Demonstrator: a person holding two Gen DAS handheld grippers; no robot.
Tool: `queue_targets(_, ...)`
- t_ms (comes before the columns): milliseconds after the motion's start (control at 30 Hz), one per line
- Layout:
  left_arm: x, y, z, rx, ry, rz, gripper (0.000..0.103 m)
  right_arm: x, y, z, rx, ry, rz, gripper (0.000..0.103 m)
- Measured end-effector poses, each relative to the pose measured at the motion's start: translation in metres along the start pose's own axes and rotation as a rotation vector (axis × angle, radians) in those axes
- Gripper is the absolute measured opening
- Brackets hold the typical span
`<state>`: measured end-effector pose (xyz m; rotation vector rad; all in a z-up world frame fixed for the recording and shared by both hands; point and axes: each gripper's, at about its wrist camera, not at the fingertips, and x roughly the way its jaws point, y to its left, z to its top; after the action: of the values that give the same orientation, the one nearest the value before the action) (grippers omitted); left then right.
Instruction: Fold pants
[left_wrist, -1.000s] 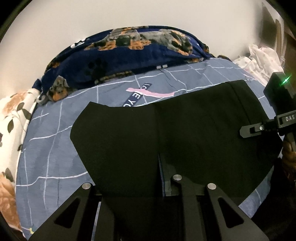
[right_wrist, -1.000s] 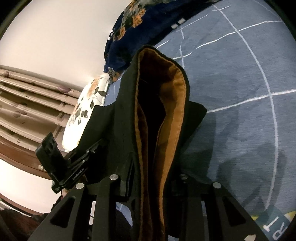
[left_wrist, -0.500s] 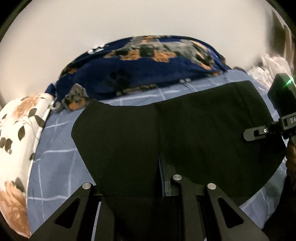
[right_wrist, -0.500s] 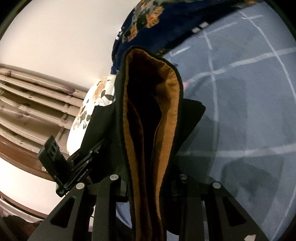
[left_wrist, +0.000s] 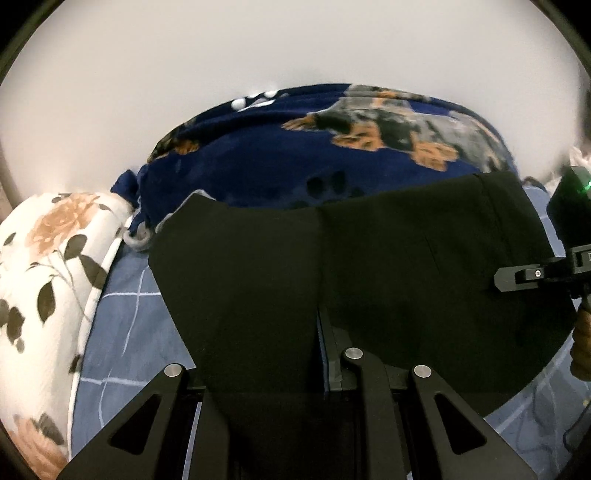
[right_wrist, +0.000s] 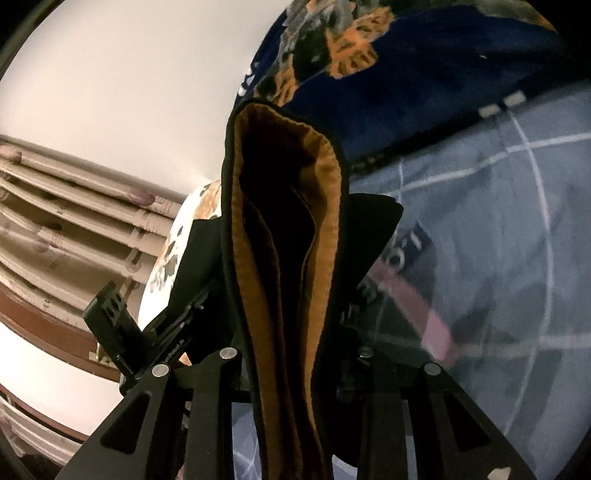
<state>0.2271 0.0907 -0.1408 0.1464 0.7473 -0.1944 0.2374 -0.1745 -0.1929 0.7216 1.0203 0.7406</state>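
Black cloth is stretching across the left wrist view: the pants (left_wrist: 369, 288), held up off the bed (left_wrist: 125, 339) as a broad, smooth sheet between the two grippers. Their long axis is running side to side in that view, one end at the left gripper (left_wrist: 317, 373) low in the picture, the other at the right gripper (left_wrist: 532, 273) by the right edge. The far edge is lying level with the blanket (left_wrist: 295, 158), a plush navy heap printed with dogs and paw marks.

From the right wrist the pants (right_wrist: 288, 258) are showing their end on, layers standing upright, with a soft mustard lining curling inside the black shell. The right gripper (right_wrist: 295, 369) is holding these layers, its fingers narrowed on the thick bundle. The left gripper's fingers are pinching a thinner edge, nearly together.

A floral pillow (left_wrist: 40, 280) is lying left of the bed, whose sheet is blue with pale grid lines. Both grippers are tilting downward over the bed.
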Motion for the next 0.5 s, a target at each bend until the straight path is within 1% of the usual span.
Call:
queue_targets(100,0.024,0.009,0.004,-0.008,0.011,0.012,0.017,0.012,-0.010,0.015,0.014,-0.006,0.005,0.026)
queue_targets(167,0.042,0.014,0.004,-0.020,0.031,0.010,0.017,0.020,-0.018,0.022,0.021,-0.005,-0.013,0.026)
queue_targets(267,0.061,0.018,-0.001,-0.030,0.059,0.014,0.018,0.027,-0.032,0.026,0.048,0.005,-0.039,0.025)
queue_targets(300,0.064,0.020,-0.003,-0.033,0.055,0.015,0.021,0.028,-0.036,0.025,0.052,0.005,-0.045,0.025)
queue_targets(367,0.069,0.023,-0.008,-0.035,0.052,0.018,0.029,0.032,-0.039,0.022,0.054,0.009,-0.053,0.026)
queue_targets(433,0.071,0.028,-0.010,-0.056,0.042,0.023,0.047,0.032,-0.043,0.022,0.064,0.007,-0.057,0.026)
queue_targets(467,0.072,0.033,-0.012,-0.081,0.039,0.020,0.053,0.032,-0.045,0.022,0.067,0.005,-0.062,0.027)
queue_targets(500,0.073,0.037,-0.015,-0.103,0.042,0.014,0.063,0.034,-0.043,0.023,0.062,0.000,-0.071,0.028)
